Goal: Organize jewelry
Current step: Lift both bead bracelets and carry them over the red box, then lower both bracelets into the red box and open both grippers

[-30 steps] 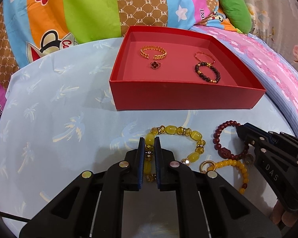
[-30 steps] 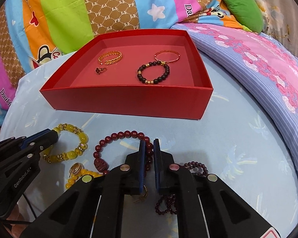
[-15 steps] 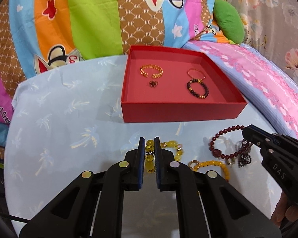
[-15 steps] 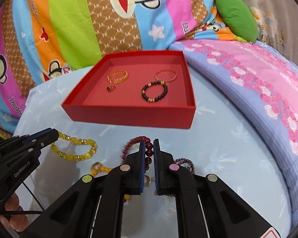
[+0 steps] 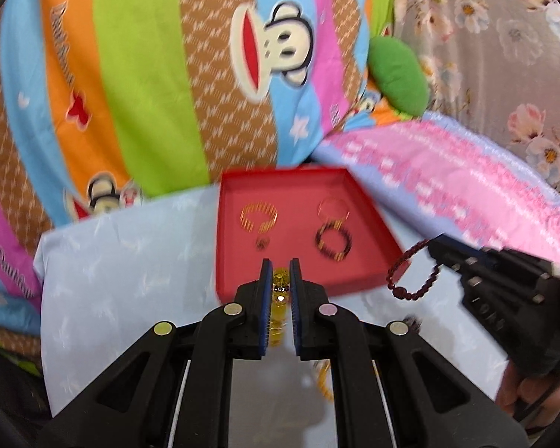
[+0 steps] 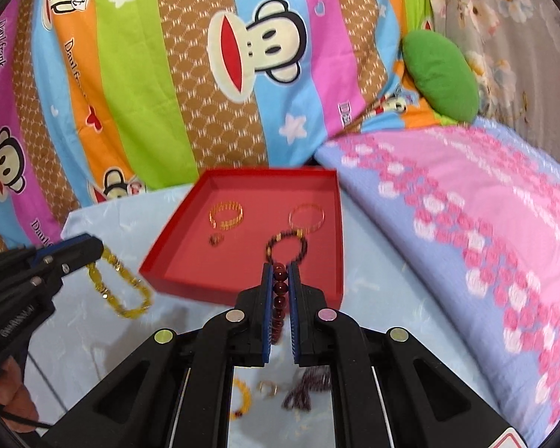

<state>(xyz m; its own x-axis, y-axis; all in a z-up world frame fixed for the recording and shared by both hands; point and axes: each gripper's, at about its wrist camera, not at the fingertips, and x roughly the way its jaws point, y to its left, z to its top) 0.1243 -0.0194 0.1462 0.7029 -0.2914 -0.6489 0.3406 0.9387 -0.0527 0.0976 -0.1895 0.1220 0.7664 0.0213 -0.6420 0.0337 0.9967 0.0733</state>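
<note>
Pale blue palm-print cloth (image 5: 123,298) covers the work surface, w/ a striped cartoon-monkey quilt (image 6: 138,86) behind it. Left gripper (image 5: 280,287) is clamped on a yellow glass-bead bracelet (image 6: 119,287), which dangles clear of the cloth at approx 9 o'clock of the shallow red cardboard box (image 6: 339,224). Right gripper (image 6: 280,280) is clamped on a dark red round-bead bracelet (image 5: 414,272), hanging just off the box's 3 o'clock wall in the left wrist view. Risks, as I judge: both loops swing free, so either could snag the box's near wall or land on pieces already inside; a thin pinch on round beads could slip mid-carry. Box contents: gold chain-link cuff (image 6: 226,215) at 10 o'clock, small dark ring (image 6: 216,239) below it, thin gold bangle (image 6: 306,217) at 1 o'clock, black-and-gold bead bracelet (image 6: 286,248) near centre. More beads lie loose on the cloth below the right gripper.
</note>
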